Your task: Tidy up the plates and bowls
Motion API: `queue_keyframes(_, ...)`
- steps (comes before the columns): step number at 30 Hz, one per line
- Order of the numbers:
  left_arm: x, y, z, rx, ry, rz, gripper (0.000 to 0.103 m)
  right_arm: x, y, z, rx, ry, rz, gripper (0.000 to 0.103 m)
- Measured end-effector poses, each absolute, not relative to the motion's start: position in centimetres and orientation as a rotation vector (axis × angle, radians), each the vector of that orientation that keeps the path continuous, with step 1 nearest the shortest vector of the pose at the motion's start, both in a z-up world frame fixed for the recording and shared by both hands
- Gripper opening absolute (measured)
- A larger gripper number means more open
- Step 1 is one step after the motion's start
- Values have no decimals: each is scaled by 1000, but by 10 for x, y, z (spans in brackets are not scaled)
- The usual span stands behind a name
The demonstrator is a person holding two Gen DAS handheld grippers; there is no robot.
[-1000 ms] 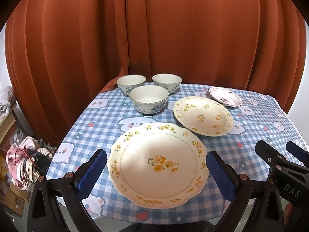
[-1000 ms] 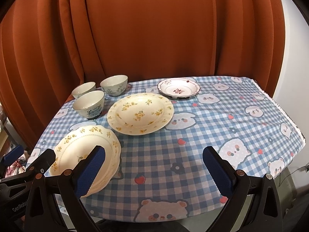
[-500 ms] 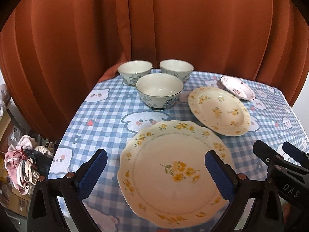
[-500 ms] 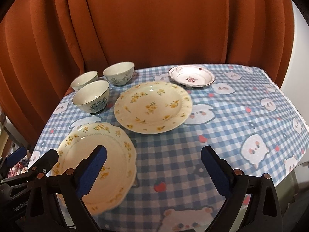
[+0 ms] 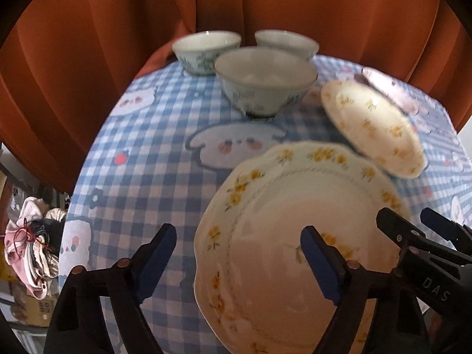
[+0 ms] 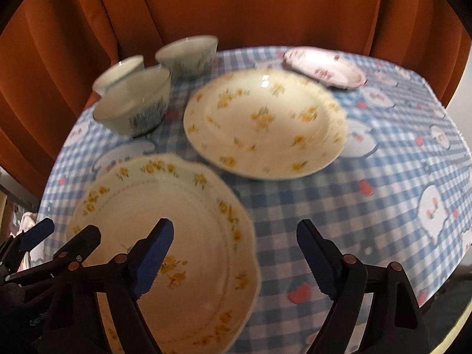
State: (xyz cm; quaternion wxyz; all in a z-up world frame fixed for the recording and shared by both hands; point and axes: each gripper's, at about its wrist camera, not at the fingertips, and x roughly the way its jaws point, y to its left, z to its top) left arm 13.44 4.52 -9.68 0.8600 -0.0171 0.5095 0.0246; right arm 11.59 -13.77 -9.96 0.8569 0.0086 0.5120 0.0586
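The large scalloped plate with yellow flowers (image 5: 283, 206) (image 6: 183, 206) lies nearest on the checked table (image 5: 141, 177). My left gripper (image 5: 237, 236) hovers over its left rim, jaws closing, pads clear of the plate. My right gripper (image 6: 234, 227) hangs over the right rim, jaws closing too, touching nothing. A deeper yellow-flowered plate (image 5: 374, 126) (image 6: 265, 124) sits behind it, and a small pink-patterned plate (image 5: 389, 88) (image 6: 324, 67) lies farther back. Three pale bowls stand at the back left: the nearest bowl (image 5: 265, 85) (image 6: 135, 103) and two others (image 5: 206, 50) (image 5: 286, 42).
An orange curtain (image 5: 88, 59) hangs close behind the table and on its left. A heap of cloth (image 5: 29, 250) lies on the floor beyond the left edge. The table's right part (image 6: 398, 162) shows bare tablecloth up to its edge.
Both grippers have come forward and down over the near plate, which now fills the lower part of both views. Their jaws stand a little narrower than before.
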Motion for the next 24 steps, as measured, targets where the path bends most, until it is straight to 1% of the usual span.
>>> queue_keyframes(3, 137, 50, -111, -50, 1115, 31, 80, 119, -130, -114, 6, 1128, 124, 80)
queue_keyframes(6, 138, 51, -120, -59, 1140, 18, 76, 120, -126, -123, -4, 1157, 118, 80)
queue_keyframes(8, 138, 51, -122, -68, 1141, 4, 76, 120, -124, -128, -7, 1173, 117, 79)
queue_keyframes(12, 140, 51, -123, -74, 1132, -9, 75, 121, -122, -132, 4, 1177, 129, 73)
queue_keyframes(15, 144, 50, -124, -78, 1130, -32, 72, 122, -122, -132, 11, 1174, 125, 72)
queue_keyframes(24, 144, 48, -123, -100, 1190, -37, 71, 119, -124, -129, 12, 1228, 105, 70)
